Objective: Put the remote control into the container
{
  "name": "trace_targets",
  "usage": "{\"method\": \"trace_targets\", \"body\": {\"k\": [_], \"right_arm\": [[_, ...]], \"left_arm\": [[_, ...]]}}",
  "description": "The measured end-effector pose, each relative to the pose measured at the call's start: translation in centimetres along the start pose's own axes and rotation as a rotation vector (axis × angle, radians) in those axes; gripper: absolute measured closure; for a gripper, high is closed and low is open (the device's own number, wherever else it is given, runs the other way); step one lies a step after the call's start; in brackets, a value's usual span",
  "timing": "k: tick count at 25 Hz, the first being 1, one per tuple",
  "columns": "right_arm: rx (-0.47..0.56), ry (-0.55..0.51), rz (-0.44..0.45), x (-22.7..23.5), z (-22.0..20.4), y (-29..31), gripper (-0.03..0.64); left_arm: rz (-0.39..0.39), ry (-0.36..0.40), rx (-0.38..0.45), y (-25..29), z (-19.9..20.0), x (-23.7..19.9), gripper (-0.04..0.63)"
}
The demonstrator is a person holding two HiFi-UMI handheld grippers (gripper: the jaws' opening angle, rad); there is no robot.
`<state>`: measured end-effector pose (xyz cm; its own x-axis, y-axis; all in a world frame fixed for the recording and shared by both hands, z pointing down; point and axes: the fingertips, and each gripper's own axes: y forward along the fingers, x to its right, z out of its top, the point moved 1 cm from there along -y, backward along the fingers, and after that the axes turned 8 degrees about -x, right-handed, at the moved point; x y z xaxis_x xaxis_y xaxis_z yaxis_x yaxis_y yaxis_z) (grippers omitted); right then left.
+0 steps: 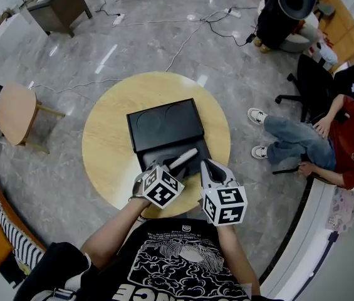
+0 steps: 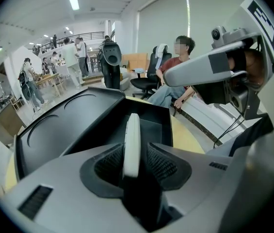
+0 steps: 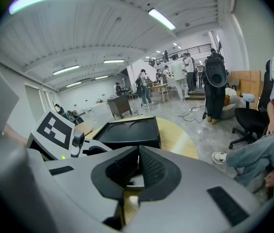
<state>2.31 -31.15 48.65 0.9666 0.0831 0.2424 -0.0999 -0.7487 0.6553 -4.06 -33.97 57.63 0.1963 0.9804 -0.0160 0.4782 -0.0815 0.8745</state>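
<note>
Two jaws of left gripper (image 2: 136, 149) apart round remote control (image 2: 131, 137), above container (image 2: 149, 111); right gripper (image 3: 139, 152) jaws together

A round wooden table (image 1: 104, 137) stands before me. A small wooden stool (image 1: 15, 111) sits well off to my left. A seated person in red (image 1: 352, 146) is on my right.

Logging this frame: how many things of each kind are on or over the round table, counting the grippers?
Remote control: 1, between the left gripper's jaws
Container: 1, black, lid open
Grippers: 2, the left gripper and the right gripper
Total: 4
</note>
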Motion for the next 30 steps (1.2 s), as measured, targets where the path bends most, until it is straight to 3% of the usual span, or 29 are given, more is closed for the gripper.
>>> {"method": "trace_targets", "body": {"k": [6, 16, 21, 30], "right_arm": [[-0.015, -0.015, 0.006, -0.8, -0.2, -0.3, 0.592], [-0.055, -0.047, 0.065, -2.7, -0.9, 0.4, 0.592], [-0.043, -0.094, 0.116, -3.1, -1.0, 0.1, 0.592], [-0.018, -0.165, 0.210, -2.7, -0.9, -3.1, 0.592]], "left_arm": [[-0.008, -0.022, 0.044, -1.3, 0.3, 0.2, 0.443], [0.030, -0.172, 0.198, -4.6, 1.6, -1.2, 0.447], [0.064, -0.261, 0.266, -6.0, 2.1, 0.1, 0.528], [0.147, -0.344, 0.319, -8.3, 3.9, 4.0, 0.554]]}}
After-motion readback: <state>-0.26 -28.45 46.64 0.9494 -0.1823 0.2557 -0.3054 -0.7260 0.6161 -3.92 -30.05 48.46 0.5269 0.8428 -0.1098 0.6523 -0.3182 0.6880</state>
